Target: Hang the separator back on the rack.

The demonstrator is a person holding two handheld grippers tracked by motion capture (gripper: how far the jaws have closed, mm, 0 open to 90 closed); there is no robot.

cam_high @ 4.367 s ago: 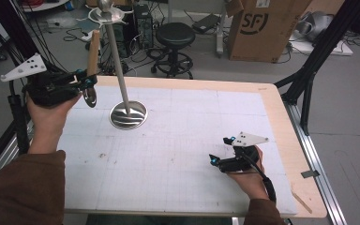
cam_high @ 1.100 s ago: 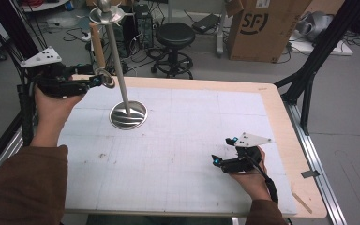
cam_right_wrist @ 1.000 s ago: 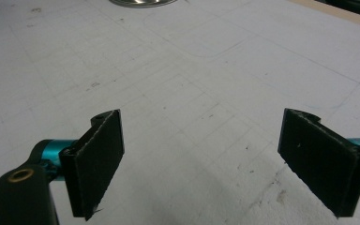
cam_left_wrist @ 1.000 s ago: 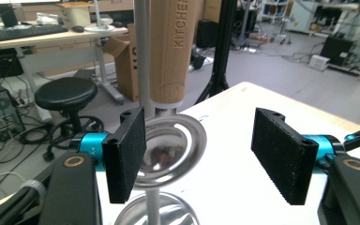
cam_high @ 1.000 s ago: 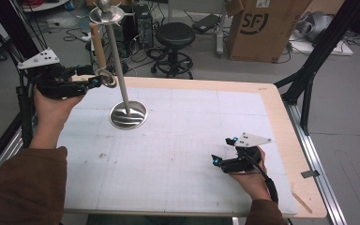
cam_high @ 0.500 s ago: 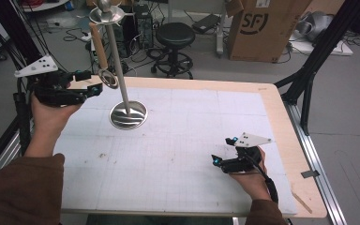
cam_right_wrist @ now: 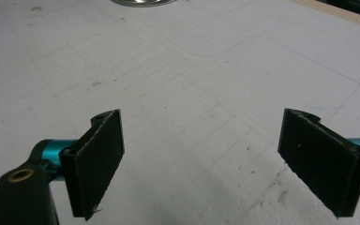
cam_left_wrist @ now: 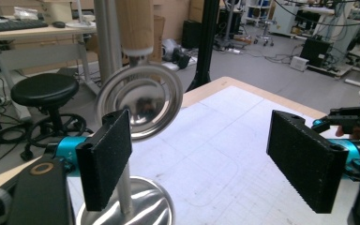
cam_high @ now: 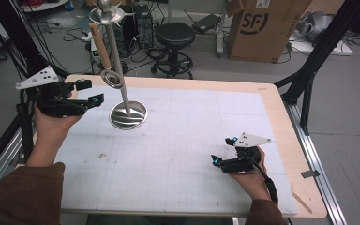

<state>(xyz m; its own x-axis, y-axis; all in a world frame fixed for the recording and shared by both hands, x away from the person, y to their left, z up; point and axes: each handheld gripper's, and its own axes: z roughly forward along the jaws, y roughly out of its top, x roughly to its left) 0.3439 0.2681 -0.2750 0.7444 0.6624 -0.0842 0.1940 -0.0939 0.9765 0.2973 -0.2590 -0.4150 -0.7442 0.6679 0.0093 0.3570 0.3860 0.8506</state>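
Observation:
A metal stand rises from a round base (cam_high: 128, 115) on the white mat, its pole (cam_high: 117, 61) ending in a small dish. A ladle with a wooden handle (cam_high: 100, 47) hangs from the top of the stand, its shiny bowl (cam_high: 111, 78) beside the pole. My left gripper (cam_high: 93, 92) is open, just left of the bowl and apart from it. In the left gripper view the bowl (cam_left_wrist: 140, 101) hangs beyond the left jaw of the gripper (cam_left_wrist: 211, 164). My right gripper (cam_high: 221, 150) rests open low over the mat at the front right, nothing between its jaws (cam_right_wrist: 211, 159).
The table's wooden rim (cam_high: 281, 117) frames the gridded mat. Behind the table stand a black stool (cam_high: 175, 35) and a cardboard box (cam_high: 262, 26), with cables on the floor. The right hand's gripper (cam_left_wrist: 351, 131) appears at the right of the left gripper view.
The left gripper carried the ladle from the far left to the stand, let go of it and drew back a little and down. The ladle now hangs free. The right gripper has stayed put.

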